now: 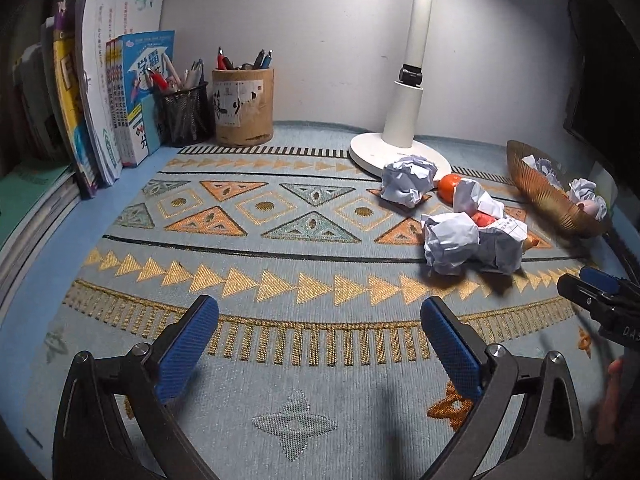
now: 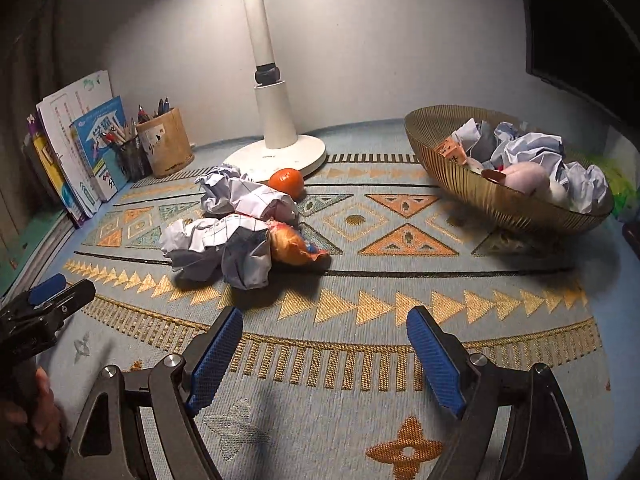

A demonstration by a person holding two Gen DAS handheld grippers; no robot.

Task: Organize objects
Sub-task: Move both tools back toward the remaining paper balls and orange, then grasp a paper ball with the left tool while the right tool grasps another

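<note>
Both hand-held grippers, left (image 1: 320, 336) and right (image 2: 324, 348), hang empty with jaws apart; crumpled papers (image 2: 224, 248) lie ahead of them on the bench (image 2: 360, 288).

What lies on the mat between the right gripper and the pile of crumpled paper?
Nothing: in the right wrist view, only bare patterned mat separates the open right gripper from the crumpled paper pile.

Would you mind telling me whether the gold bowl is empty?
Not empty: the gold bowl holds crumpled paper and a pinkish round item.
</note>
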